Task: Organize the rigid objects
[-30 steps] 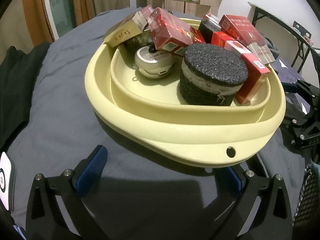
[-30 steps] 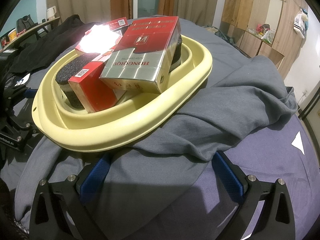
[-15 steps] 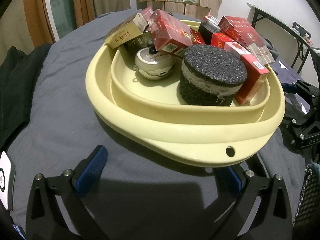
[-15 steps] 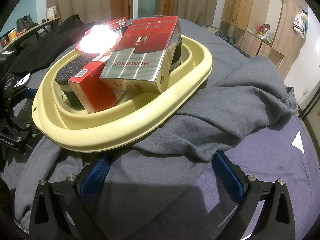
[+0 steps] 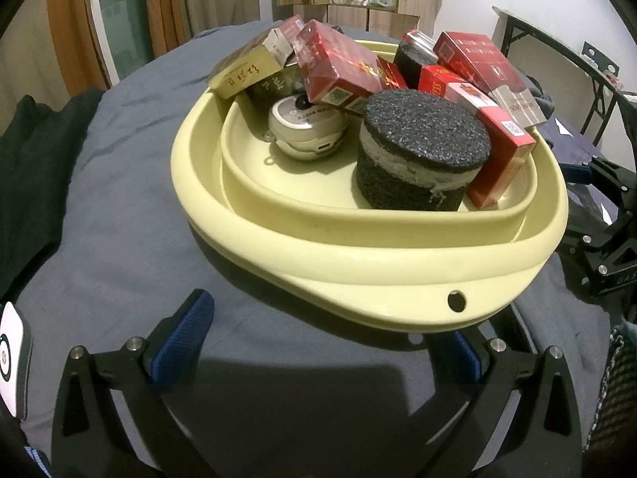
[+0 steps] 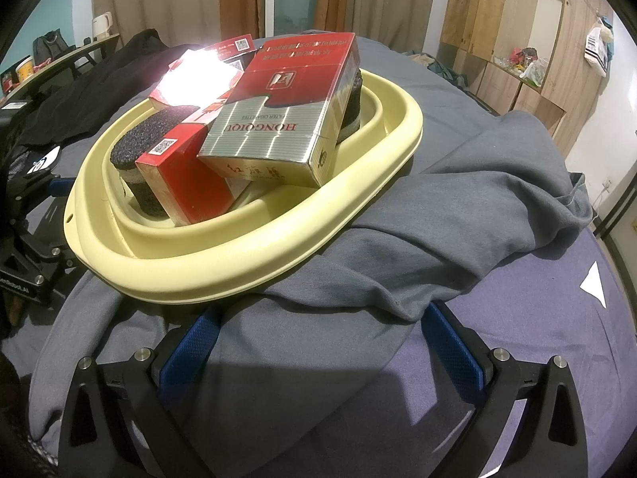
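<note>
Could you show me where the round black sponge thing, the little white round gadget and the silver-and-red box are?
black foam puck (image 5: 428,129), left wrist view, on its flat top.
white round gadget (image 5: 304,121), left wrist view, on its upper face.
silver-and-red box (image 6: 278,123), right wrist view, on its top face.

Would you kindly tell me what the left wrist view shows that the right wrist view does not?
Only the left wrist view shows the round cream device and the gold box in the basin. Only the right wrist view shows the rumpled grey garment and the silver lettered face of the big carton. Both show the yellow basin, the black foam puck, and an open claw.
</note>
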Motion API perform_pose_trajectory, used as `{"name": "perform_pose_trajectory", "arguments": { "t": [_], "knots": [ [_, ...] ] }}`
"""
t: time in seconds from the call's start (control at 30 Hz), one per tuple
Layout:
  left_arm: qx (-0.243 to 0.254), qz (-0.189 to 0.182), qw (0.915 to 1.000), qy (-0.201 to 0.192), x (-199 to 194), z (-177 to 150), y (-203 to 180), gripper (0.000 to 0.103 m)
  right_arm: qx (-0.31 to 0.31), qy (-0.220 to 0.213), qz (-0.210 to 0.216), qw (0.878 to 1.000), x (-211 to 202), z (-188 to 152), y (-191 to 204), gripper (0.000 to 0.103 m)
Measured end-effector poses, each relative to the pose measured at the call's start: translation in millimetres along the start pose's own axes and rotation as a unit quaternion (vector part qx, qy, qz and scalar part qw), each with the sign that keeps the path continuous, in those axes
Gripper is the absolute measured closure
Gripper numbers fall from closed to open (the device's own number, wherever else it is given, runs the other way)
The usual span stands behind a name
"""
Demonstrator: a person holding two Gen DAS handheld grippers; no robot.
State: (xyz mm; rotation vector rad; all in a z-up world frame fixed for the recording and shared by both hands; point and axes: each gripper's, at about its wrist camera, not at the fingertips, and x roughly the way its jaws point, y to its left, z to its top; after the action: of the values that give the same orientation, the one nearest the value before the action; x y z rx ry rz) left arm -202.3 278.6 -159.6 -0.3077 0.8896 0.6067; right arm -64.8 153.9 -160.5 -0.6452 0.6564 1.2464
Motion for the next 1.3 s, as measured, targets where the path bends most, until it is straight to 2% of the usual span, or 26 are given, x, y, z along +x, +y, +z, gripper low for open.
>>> {"name": "perform_pose_trajectory", "arguments": {
  "t": [1.3],
  "knots": [
    [0.000,0.000,1.0000,-0.001,1.4,0.1,-3.4,0.000,0.000,0.000,0.000,1.000,-0.1,-0.1,0.0,0.000]
  ]
}}
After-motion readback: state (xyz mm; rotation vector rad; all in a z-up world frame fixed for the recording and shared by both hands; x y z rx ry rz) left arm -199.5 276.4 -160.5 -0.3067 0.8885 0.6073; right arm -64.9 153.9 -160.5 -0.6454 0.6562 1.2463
